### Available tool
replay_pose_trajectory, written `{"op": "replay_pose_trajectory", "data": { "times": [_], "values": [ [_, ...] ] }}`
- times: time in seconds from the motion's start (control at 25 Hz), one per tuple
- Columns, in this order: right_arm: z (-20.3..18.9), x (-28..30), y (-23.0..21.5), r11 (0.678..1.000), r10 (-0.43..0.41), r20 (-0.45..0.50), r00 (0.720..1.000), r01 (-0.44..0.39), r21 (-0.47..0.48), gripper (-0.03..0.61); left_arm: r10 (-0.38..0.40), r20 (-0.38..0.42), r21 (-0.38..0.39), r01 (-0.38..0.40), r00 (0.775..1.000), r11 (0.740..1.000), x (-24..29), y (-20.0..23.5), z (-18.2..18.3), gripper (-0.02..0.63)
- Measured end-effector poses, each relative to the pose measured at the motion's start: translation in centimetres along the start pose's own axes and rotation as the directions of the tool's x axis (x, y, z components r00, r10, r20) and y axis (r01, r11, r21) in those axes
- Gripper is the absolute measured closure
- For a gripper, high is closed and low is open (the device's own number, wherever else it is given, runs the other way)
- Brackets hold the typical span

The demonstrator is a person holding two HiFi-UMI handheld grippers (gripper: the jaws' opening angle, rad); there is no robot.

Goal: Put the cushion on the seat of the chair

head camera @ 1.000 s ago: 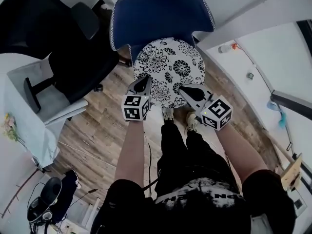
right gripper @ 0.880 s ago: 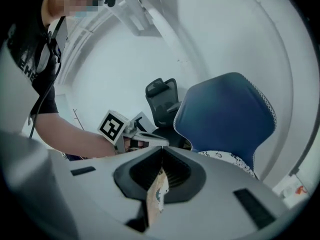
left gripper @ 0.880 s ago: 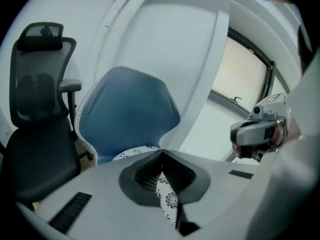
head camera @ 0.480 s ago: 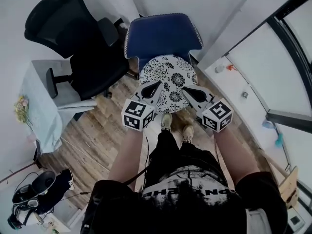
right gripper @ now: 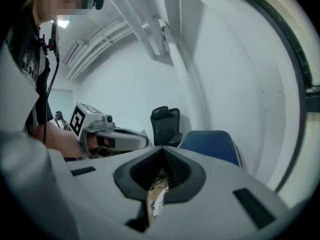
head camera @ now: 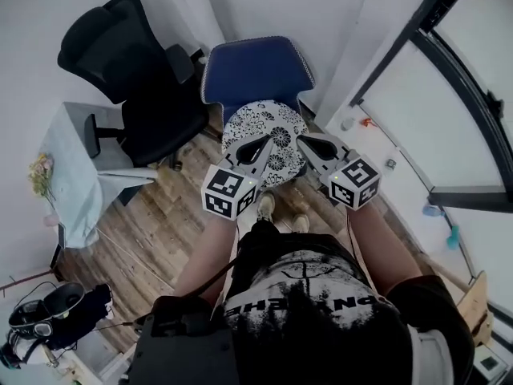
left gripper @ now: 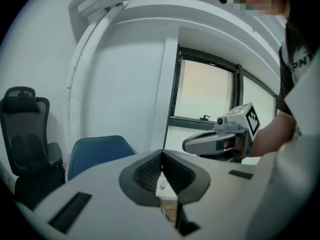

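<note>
A round cushion with a black-and-white flower print hangs in the air in front of the blue chair, held at its near edge by both grippers. My left gripper is shut on the cushion's left side, my right gripper on its right side. In the left gripper view the jaws meet, with a sliver of pale fabric below them. The right gripper view shows printed fabric pinched under the closed jaws. The chair's seat is mostly hidden behind the cushion.
A black office chair stands left of the blue chair, beside a table with a pale cloth. A glazed wall with dark frames runs along the right. The person's feet stand on the wooden floor. Dark gear lies at lower left.
Both grippers have risen with the cushion still gripped between them. The chair and floor now look smaller and farther below.
</note>
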State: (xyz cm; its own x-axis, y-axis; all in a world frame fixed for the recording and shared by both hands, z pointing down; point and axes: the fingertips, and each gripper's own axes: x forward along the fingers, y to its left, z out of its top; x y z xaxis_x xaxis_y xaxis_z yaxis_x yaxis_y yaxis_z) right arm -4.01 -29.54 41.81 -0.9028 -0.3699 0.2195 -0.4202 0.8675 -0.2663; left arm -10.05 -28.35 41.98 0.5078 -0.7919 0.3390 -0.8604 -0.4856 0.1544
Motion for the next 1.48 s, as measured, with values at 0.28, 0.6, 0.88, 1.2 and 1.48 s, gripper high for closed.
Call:
{"op": "replay_pose_trajectory", "data": {
  "times": [0.28, 0.6, 0.88, 1.2, 1.48],
  "values": [
    [1.4, -2.4, 1.1, 0.999, 0.018, 0.018, 1.0, -0.017, -0.04, 0.56, -0.005, 0.007, 0.05, 0.005, 1.0, 0.999, -0.6, -3.3, 1.5, 0.598],
    [2.6, -5.1, 1.0, 0.997, 0.011, 0.037, 0.999, -0.008, -0.074, 0.56, 0.015, 0.039, 0.06, -0.017, 0.999, 0.998, -1.1, -4.8, 3.0, 0.598],
    [3.2, -6.1, 1.1, 0.994, 0.006, 0.047, 0.999, -0.001, -0.106, 0.56, 0.032, 0.042, 0.09, -0.036, 0.999, 0.995, -1.3, -5.2, 3.7, 0.598],
    [3.6, -6.9, 1.2, 0.993, -0.003, 0.061, 0.998, 0.011, -0.119, 0.56, 0.037, 0.053, 0.092, -0.041, 0.998, 0.995, -1.3, -6.3, 4.0, 0.598],
    [3.8, -7.7, 1.2, 0.991, -0.017, 0.068, 0.998, 0.026, -0.13, 0.56, 0.031, 0.051, 0.093, -0.035, 0.998, 0.995, -1.0, -7.1, 4.1, 0.598]
  ]
}}
